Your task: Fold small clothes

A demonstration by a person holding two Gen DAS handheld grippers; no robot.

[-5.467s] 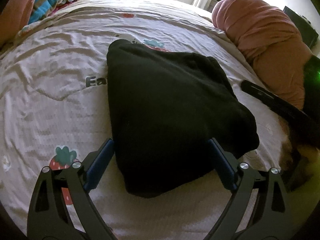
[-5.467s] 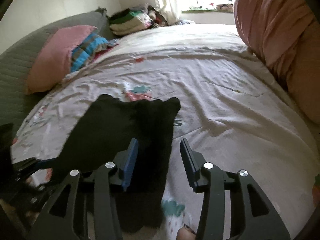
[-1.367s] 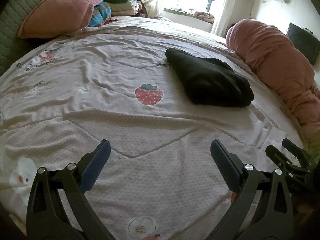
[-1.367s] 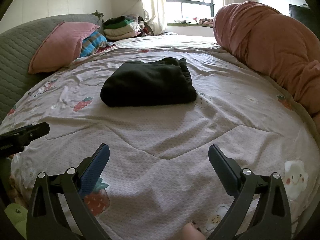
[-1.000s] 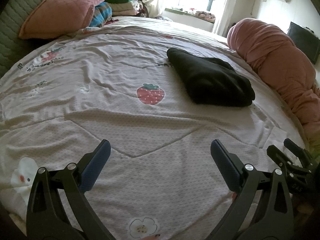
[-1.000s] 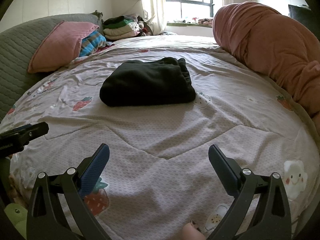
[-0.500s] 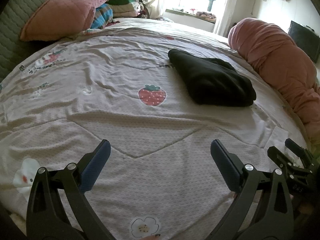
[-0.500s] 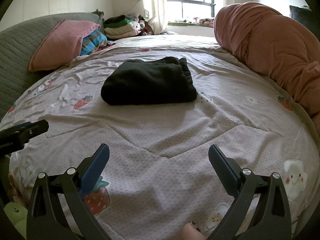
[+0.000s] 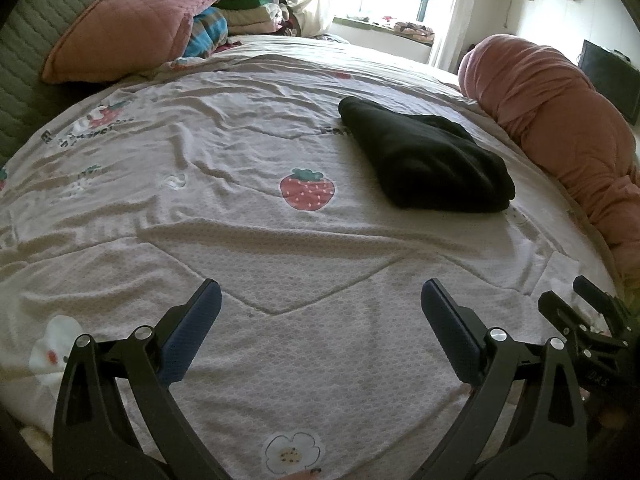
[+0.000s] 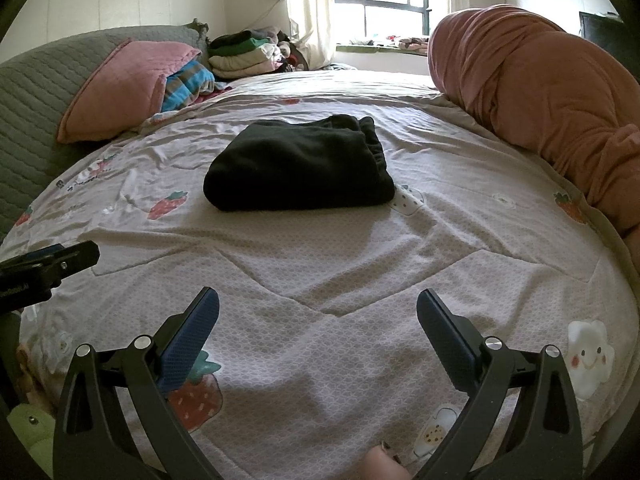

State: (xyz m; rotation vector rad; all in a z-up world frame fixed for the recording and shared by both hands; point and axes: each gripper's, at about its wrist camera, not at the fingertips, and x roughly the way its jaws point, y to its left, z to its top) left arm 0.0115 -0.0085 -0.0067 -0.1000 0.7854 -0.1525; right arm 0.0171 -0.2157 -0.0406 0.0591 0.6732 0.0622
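A black garment (image 9: 426,160) lies folded into a compact bundle on the strawberry-print bedsheet (image 9: 240,240), well beyond both grippers; the right wrist view shows the black garment (image 10: 300,164) with its gathered waistband at the right end. My left gripper (image 9: 320,312) is open near the bed's front edge with nothing between its blue-padded fingers. My right gripper (image 10: 318,320) is open too, with only the sheet (image 10: 360,280) between its pads. Each gripper shows at the other view's edge: the right gripper (image 9: 588,328) and the left gripper (image 10: 44,268).
A pink pillow (image 10: 120,84) and a striped blue cloth (image 10: 188,84) lie at the back left against a grey quilted headboard (image 10: 36,112). A stack of folded clothes (image 10: 244,56) sits by the window. A rolled pink duvet (image 10: 552,92) runs along the right side.
Both grippers have let go of the black garment and drawn back to the bed's near edge, jaws wide. Over the last second, only slight camera drift.
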